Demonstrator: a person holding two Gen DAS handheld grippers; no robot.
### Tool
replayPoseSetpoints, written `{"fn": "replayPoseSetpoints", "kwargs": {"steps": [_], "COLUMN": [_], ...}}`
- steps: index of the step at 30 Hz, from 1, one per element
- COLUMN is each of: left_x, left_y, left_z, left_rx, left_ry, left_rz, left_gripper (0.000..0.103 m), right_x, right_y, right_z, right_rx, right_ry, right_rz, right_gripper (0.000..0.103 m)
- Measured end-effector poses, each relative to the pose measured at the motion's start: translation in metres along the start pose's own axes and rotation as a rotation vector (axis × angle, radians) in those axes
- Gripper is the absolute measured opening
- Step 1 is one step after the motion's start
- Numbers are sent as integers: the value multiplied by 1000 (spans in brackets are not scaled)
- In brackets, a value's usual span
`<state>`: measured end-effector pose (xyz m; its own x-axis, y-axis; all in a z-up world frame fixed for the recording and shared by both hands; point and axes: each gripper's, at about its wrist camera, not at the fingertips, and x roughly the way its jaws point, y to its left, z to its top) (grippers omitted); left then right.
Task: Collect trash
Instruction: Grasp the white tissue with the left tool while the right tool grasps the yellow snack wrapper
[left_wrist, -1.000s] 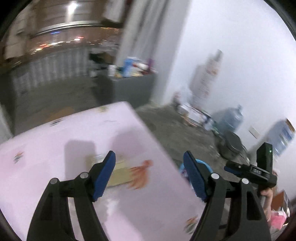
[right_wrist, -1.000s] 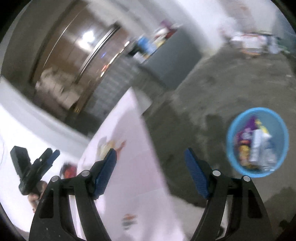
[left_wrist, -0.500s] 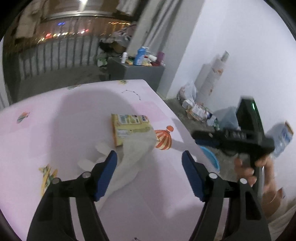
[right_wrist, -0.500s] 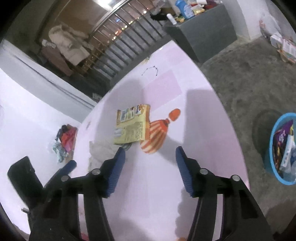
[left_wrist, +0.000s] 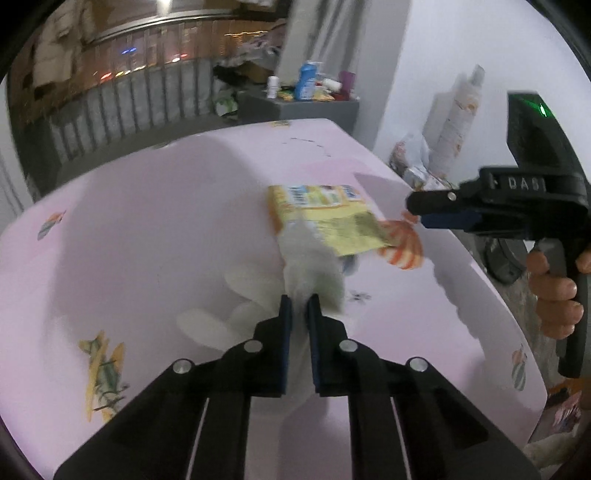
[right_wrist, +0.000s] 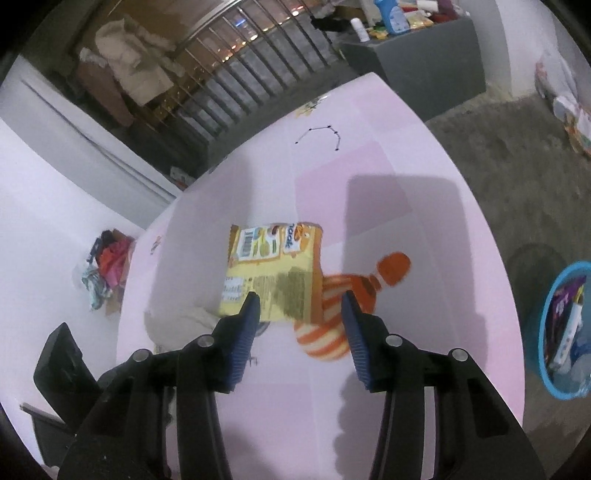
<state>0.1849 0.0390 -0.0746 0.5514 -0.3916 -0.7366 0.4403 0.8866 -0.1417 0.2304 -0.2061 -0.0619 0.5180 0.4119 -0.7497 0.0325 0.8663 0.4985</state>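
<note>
Lowered, left gripper (left_wrist: 300, 301) closing, pinches white tissue (left_wrist: 312, 266); right gripper (right_wrist: 299, 308) closing, nothing gripped; blue bin (right_wrist: 546, 332) holds wrappers.

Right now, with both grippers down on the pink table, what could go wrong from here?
1. The left gripper is closing on the white glove, which overlaps the yellow snack wrapper; lifting it could drag the wrapper away.
2. The right gripper is closing around the wrapper's near edge; flat on the table, it may slip out.
3. The blue bin sits on the floor past the table edge, so a loose grip may drop trash short.
</note>
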Motion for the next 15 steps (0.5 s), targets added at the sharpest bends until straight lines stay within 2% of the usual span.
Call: {"fn": "replayPoseSetpoints", "kwargs": {"steps": [3,6,8,12,15], "left_x": [2,11,18,23,23], "left_y": [25,45,53,56,52], "left_z": [3,9,14,20,18], "left_rx": [-91,-192,-241,-271,-256], "left_ry": [-3,7,11,12,8], "left_rz": [31,27,28,28,41], "left_gripper": [7,7,7,7,7], "right_x": [12,29,39,44,43], "right_y": [6,15,18,29,33], "right_z": [6,12,13,10,5], "right_rx": [-21,-59,-86,-161,-224], "right_ry": [18,27,36,26,34], "right_rz": [-20,-80,-118,-177,-221], "right_gripper": [44,44,40,28,25]}}
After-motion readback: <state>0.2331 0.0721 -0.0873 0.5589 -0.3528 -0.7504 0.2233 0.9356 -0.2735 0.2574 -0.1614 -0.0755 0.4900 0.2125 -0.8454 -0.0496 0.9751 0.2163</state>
